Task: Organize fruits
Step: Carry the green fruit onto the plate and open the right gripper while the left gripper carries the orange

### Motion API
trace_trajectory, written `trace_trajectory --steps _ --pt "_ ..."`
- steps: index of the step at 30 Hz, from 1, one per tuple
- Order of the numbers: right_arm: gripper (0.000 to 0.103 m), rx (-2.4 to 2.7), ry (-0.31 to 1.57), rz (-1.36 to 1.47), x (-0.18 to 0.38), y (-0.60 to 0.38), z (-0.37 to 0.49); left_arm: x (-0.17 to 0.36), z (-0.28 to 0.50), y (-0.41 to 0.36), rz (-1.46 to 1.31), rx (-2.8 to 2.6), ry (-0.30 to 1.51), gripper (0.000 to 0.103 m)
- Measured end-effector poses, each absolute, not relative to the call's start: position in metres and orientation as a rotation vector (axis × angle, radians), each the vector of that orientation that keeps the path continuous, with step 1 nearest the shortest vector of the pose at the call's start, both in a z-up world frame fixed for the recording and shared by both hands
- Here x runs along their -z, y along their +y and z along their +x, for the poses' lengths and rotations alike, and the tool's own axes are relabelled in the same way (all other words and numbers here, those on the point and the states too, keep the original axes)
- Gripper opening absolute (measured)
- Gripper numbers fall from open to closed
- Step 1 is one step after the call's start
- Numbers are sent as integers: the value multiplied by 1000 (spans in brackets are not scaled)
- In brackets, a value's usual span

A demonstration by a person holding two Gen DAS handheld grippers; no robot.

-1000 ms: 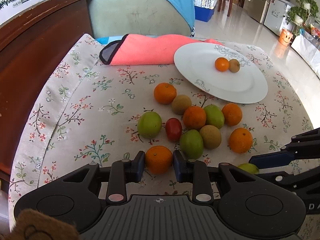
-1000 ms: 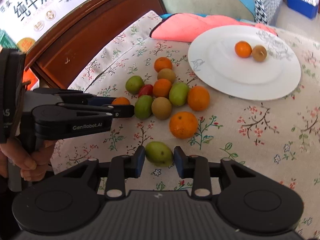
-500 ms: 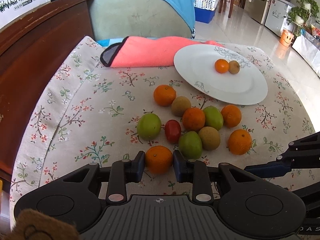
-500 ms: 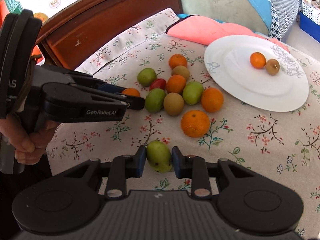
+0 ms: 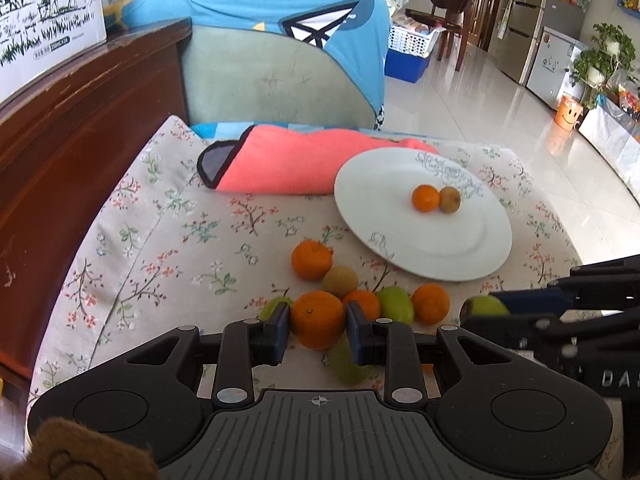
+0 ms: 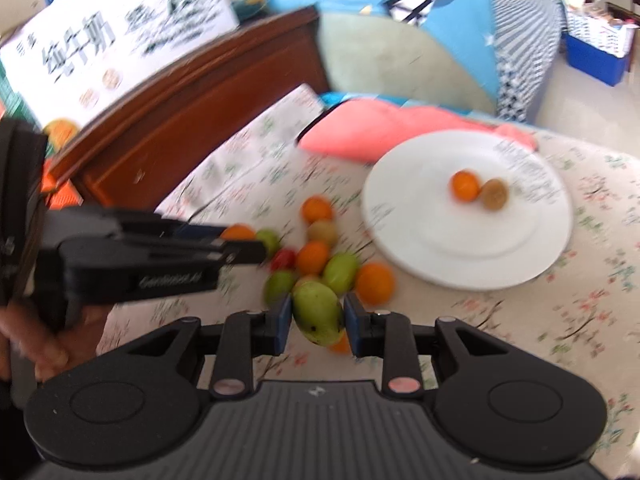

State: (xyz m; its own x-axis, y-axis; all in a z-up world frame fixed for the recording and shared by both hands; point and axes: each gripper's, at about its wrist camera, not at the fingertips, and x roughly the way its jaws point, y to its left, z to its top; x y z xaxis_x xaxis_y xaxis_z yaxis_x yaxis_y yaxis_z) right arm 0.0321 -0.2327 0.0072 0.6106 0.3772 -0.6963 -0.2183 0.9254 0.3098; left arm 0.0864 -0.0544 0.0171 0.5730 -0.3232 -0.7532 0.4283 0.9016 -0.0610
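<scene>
Floral cloth covers the tabletop (image 5: 168, 240), with a wooden headboard-like panel at its left, a pink cloth (image 5: 296, 168) at the far edge and a tiled room beyond. We note a white plate (image 5: 480, 248) far right on the cloth, already carrying a small orange (image 5: 425, 198) touching a brown fruit (image 5: 450, 199).

Left claw (image 5: 318, 334): pads closed on a large orange (image 5: 318, 319), which looks clear of the cloth. Right claw (image 6: 316, 322): pads closed on a green mango-like fruit (image 6: 318, 312), likewise carried above the pile. A loose cluster of fruit (image 5: 360, 296) (oranges, green ones, a brown one) sits between us and the plate.

Step in hand, as we judge it: carry both fruits to the plate. To do it well, we would keep both grips firm, pass high over the cluster so nothing gets knocked, keep the two claws apart, and set each fruit down low on bare plate beside the pair, since round fruit may roll off the shallow rim.

Views differ: the right wrist view (blurred) shows the person's hand (image 6: 44, 344) on the left claw and a red fruit (image 6: 285, 258) in the cluster; the left wrist view is sharp, hides that red fruit, and catches the right claw only at its edge.
</scene>
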Motion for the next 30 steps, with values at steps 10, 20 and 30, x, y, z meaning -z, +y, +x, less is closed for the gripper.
trace_trajectory --steps 10,20,30 --pt "28 -233 780 261 -32 -281 57 -34 101 -76 89 452 825 27" --pt "28 -164 847 404 -18 -328 88 -27 125 -107 71 457 846 27" --pt "28 -119 908 469 3 -338 103 -10 137 -140 83 468 895 27"
